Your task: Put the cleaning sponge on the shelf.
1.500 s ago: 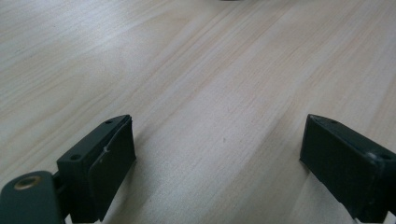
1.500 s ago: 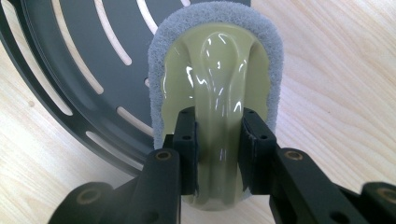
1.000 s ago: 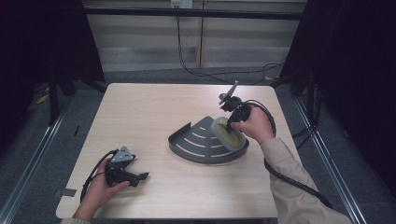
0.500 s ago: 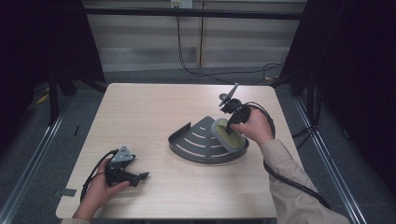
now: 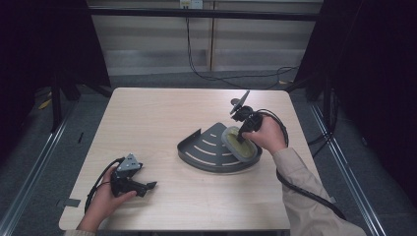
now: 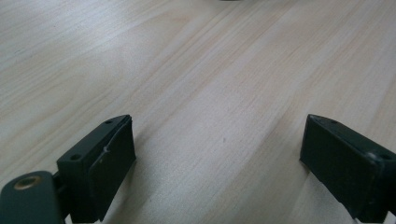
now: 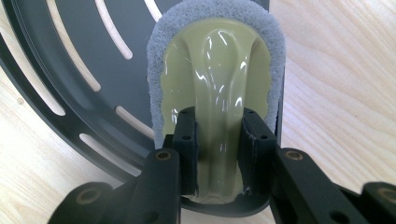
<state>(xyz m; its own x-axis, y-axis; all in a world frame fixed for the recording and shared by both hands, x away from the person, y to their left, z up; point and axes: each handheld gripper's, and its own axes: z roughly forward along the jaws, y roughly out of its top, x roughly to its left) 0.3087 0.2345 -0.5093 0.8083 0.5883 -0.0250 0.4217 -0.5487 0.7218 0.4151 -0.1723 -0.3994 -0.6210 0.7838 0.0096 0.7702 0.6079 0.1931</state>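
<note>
A dark grey corner-shaped rack (image 5: 206, 147) with slots lies on the wooden table, right of centre. Inside it, at its right end, rests a pale yellow-green scrubber with a grey sponge rim (image 5: 242, 145) (image 7: 217, 84). My right gripper (image 5: 244, 133) (image 7: 218, 151) is shut on the scrubber's raised handle ridge, jaws pressing it from both sides. My left gripper (image 5: 142, 187) (image 6: 219, 158) rests near the table's front left, open, with bare wood between its fingers.
The wooden table (image 5: 147, 118) has open surface at the left and back. Cables trail from both grippers, and the right one (image 5: 305, 189) hangs off the table's right edge. Metal rails (image 5: 29, 167) run along the floor on both sides.
The right gripper has lowered the scrubber slightly into the rack's right end. The left gripper has not moved.
</note>
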